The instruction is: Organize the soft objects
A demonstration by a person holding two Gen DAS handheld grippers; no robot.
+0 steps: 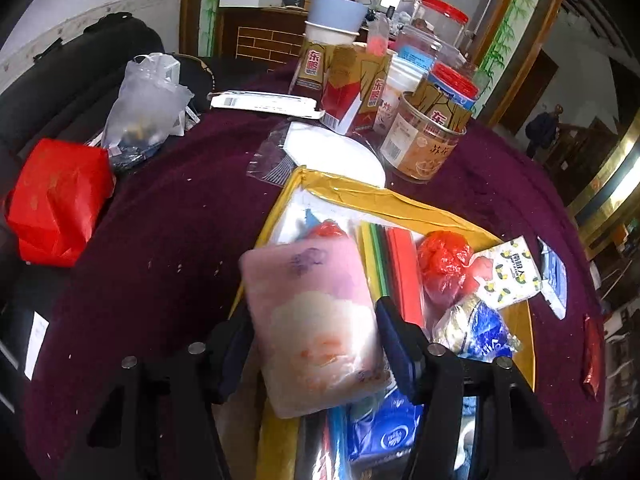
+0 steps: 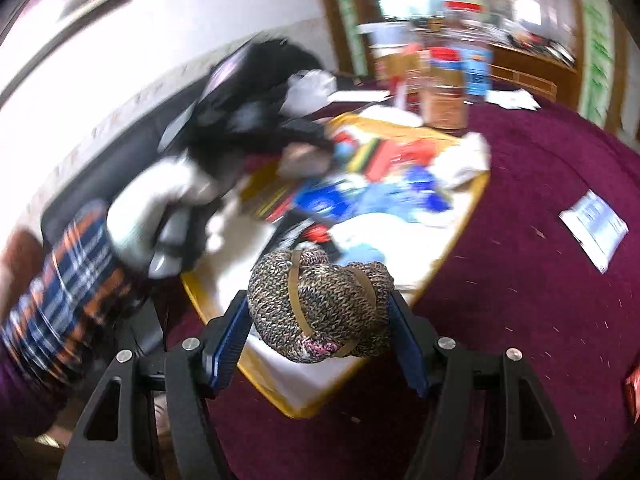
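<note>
- Holding a pink soft pack (image 1: pixel 316 320) across its lower sides, the left tongs (image 1: pixel 316 344) have both pads pressed on it; the pack hangs above the yellow-rimmed tray (image 1: pixel 360 192) on the bench (image 1: pixel 160 216), which is covered in purple cloth.
- The pack looks light and squashy, wrapped in a slick film, so it may slide if pinched at an edge; a hold across the full middle, as here, suits it best.
- The right tongs (image 2: pixel 320 320) are clamped on a knitted bundle (image 2: pixel 320 304) bound with tan bands, carried over the near corner of the same tray.
- The bundle reads as light, springy and rough-surfaced, unlikely to slip; gripping across the bands keeps it from unrolling.
- Inside the tray lie a red bag (image 1: pixel 442 256), a lemon-print tissue packet (image 1: pixel 508 276) and a blue wipes pack (image 1: pixel 384 428), all loosely piled.
- The right view is blurred, so finer detail of the pile there cannot be told.
</note>
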